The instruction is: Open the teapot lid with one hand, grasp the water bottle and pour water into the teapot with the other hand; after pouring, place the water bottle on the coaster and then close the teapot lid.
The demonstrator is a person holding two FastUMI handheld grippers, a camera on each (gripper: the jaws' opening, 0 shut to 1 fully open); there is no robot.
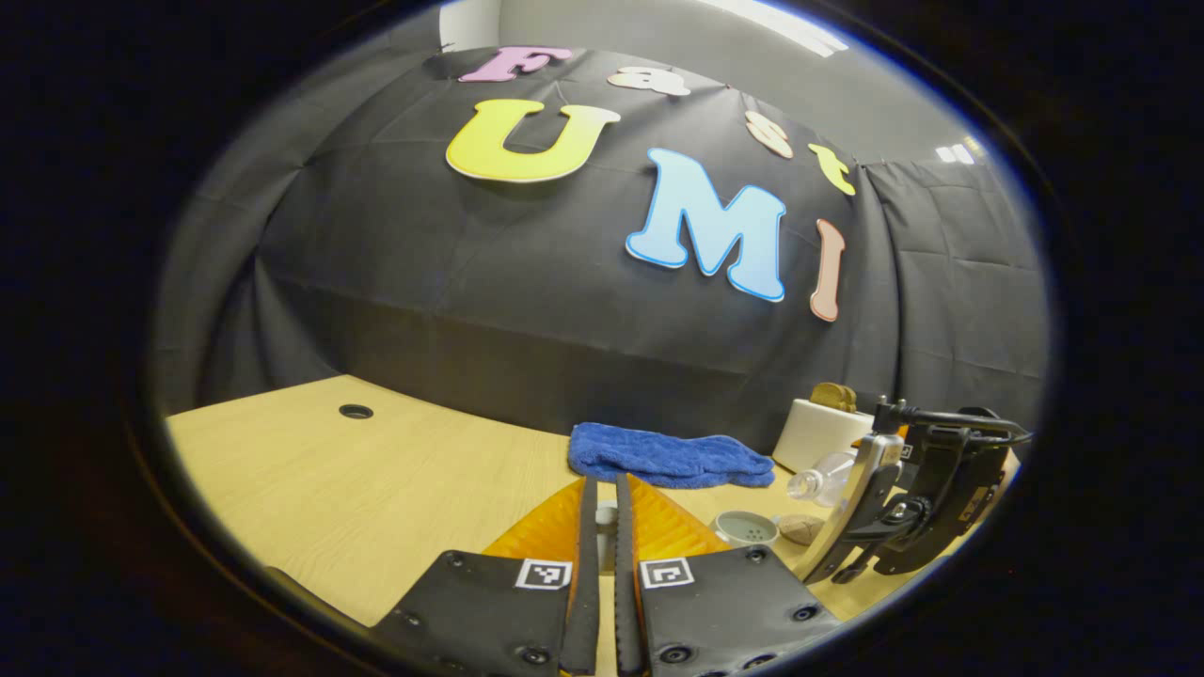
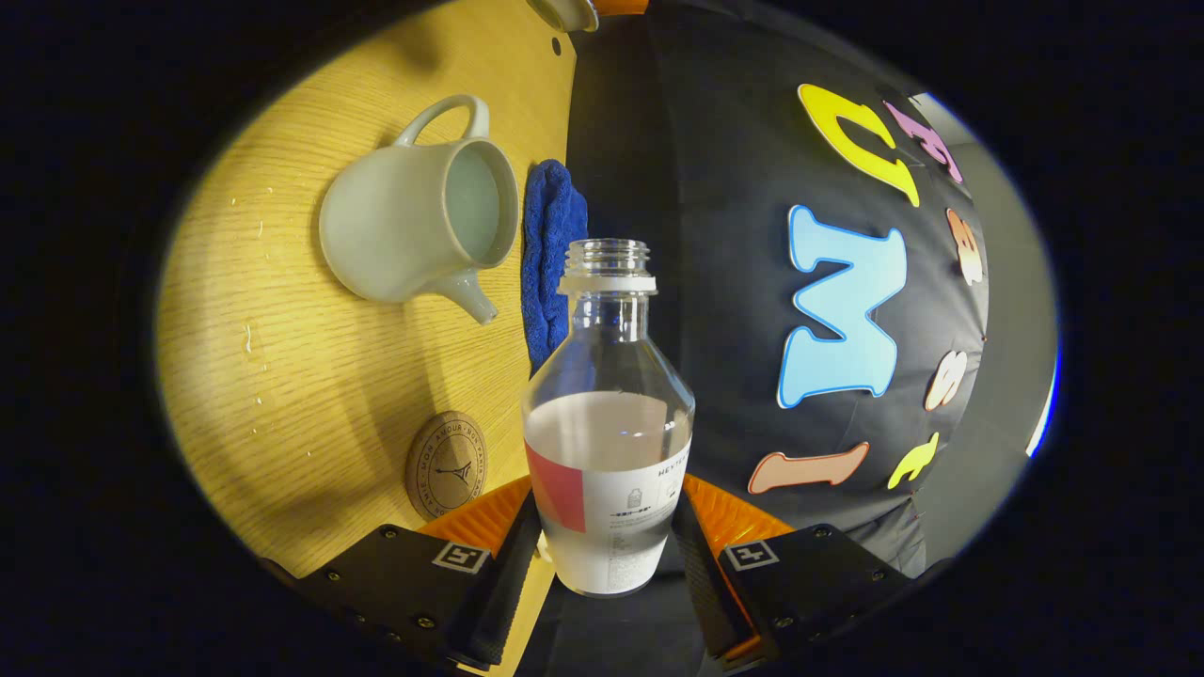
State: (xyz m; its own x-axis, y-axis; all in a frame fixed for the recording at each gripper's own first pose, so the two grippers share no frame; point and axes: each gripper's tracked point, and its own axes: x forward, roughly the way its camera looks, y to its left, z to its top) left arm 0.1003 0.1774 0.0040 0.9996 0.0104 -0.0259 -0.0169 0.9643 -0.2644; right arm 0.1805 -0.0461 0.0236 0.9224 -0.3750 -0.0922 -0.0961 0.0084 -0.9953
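Note:
My right gripper [image 2: 607,522] is shut on the clear water bottle [image 2: 607,414], which is uncapped and roughly half full. In the left gripper view this bottle [image 1: 826,475] lies tilted in the right gripper [image 1: 861,512], neck pointing left above the table. The pale green teapot [image 2: 414,226] stands lidless with water inside, beside the round brown coaster [image 2: 447,465]. From the other side I see the teapot [image 1: 746,528] and coaster [image 1: 801,528] low at right. My left gripper [image 1: 607,489] is shut on the small white teapot lid [image 1: 607,515], also seen as the lid [image 2: 569,11] far off.
A blue towel [image 1: 663,456] lies at the back of the wooden table [image 1: 376,489] near the black wall. A white box with bread [image 1: 823,431] stands behind the bottle. Water drops [image 2: 249,334] dot the table near the teapot. A cable hole [image 1: 356,411] sits far left.

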